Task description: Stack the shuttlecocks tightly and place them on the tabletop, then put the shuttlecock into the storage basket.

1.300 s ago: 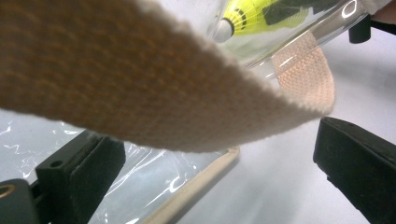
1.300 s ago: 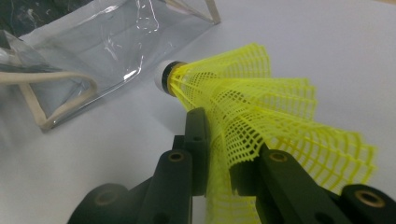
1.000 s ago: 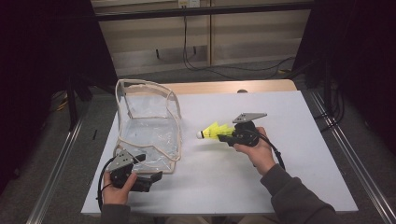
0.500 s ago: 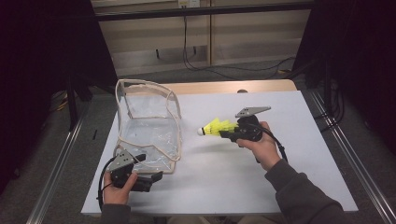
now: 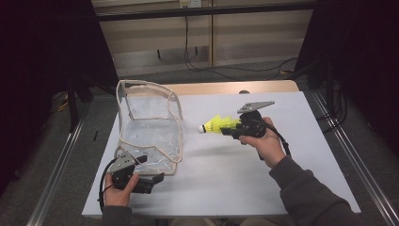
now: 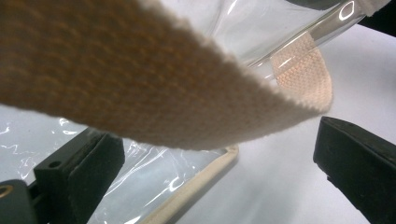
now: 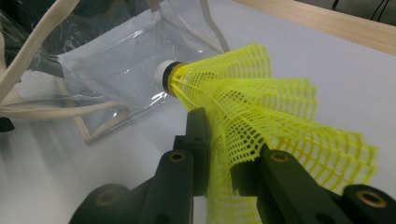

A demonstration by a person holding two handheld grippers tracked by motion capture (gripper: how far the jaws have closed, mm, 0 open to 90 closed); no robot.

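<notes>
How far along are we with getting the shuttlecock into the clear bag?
Done: the right hand-held gripper is shut on the yellow shuttlecock by its skirt, held above the table, white tip toward the clear bag. In hand: the left hand-held gripper is at the bag's near edge, jaws apart, the beige strap lying across its view. Left: carrying the shuttlecock into the bag and releasing it.

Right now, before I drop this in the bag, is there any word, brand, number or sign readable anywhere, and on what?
None: no readable text in these views.
Yellow shuttlecock: plain mesh skirt and white cork, no print.
Clear bag: bare plastic with plain webbing strap, no label.
Right gripper and left gripper: unmarked black jaws.
White table: no markings.
</notes>
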